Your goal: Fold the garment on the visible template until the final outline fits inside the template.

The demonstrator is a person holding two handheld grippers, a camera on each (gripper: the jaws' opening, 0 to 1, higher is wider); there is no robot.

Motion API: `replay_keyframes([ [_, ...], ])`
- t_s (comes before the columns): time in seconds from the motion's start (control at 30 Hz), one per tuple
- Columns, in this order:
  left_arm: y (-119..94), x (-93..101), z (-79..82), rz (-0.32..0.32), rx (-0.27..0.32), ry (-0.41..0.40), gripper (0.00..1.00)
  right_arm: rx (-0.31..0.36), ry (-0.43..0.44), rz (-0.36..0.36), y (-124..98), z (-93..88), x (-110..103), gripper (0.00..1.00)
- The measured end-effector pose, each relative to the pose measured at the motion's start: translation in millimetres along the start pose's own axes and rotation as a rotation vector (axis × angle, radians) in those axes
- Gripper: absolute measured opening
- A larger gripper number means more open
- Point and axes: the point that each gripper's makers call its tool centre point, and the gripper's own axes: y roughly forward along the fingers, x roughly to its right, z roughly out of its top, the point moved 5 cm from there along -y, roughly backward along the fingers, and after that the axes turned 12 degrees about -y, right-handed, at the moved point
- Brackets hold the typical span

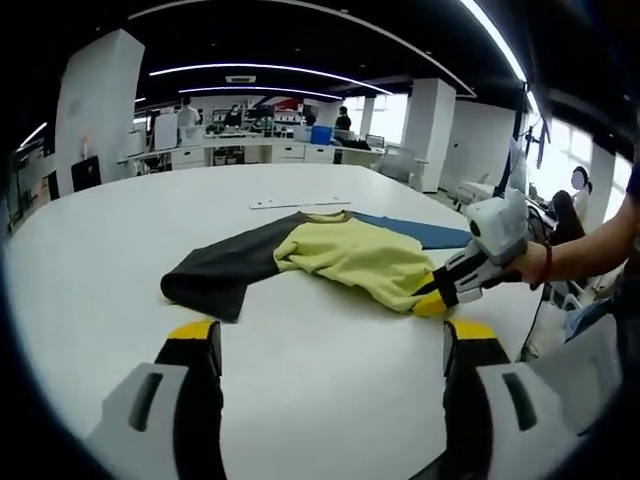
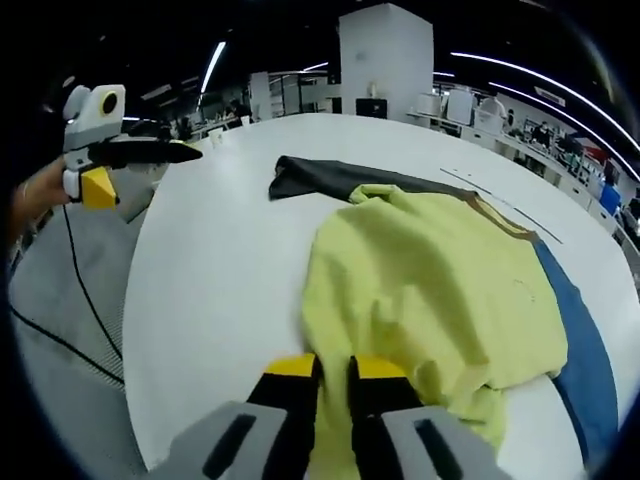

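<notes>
- Nearest the lens in the left gripper view, the left gripper (image 1: 332,345) rises from the bottom edge with its two black, yellow-tipped jaws spread wide and nothing between them, only bare tabletop.
- Beyond them, the soft yellow, black-sleeved and blue garment (image 1: 340,255) lies at mid-frame on the large white round-edged table (image 1: 120,260); its long axis runs left to right across the frame, black sleeve toward the left, blue part toward the upper right.
- At the right of the frame, the right gripper (image 1: 432,300), held in a person's hand (image 1: 528,262), meets the garment's yellow edge; its yellow tips sit together on the cloth.
- Open white tabletop spreads to the left of the garment and behind it; the table's rim curves away at the far left.
- In the right gripper view, the right gripper's (image 2: 332,372) jaws come up at bottom centre, drawn nearly together and pinching a fold of the yellow cloth.
- From there the garment (image 2: 440,290) stretches up the frame, black sleeve toward upper centre, blue strip along the right.
- Bare tabletop (image 2: 220,280) lies left of the garment; the table edge curves down the left side.
- At upper left, the left gripper (image 2: 120,155) hangs past the table edge.
</notes>
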Motion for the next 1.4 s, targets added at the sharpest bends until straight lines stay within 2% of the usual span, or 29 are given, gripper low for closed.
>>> replay_keyframes([
  [0.1, 3, 2.2, -1.1, -0.008, -0.009, 0.004, 0.89, -0.004, -0.002, 0.016, -4, 2.4, 1, 0.00],
  [0.3, 5, 1.7, -2.0, -0.015, -0.016, 0.010, 0.88, 0.055, -0.009, -0.003, -23, 19.8, 10, 0.00],
  [0.5, 7, 0.7, -0.6, -0.013, -0.013, 0.010, 0.86, 0.099, -0.004, -0.040, -41, 38.4, 31, 0.00],
  [0.7, 11, -0.9, 5.0, -0.007, 0.014, -0.011, 0.84, 0.119, 0.010, -0.084, -51, 48.9, 56, 0.00],
  [1.13, 27, 8.0, 5.7, -0.049, -0.008, 0.006, 0.76, 0.120, 0.078, -0.166, -57, 54.5, 107, 0.00],
  [1.4, 36, 8.0, 8.6, -0.054, -0.013, 0.006, 0.71, 0.089, 0.158, -0.198, -54, 42.4, 134, 0.00],
])
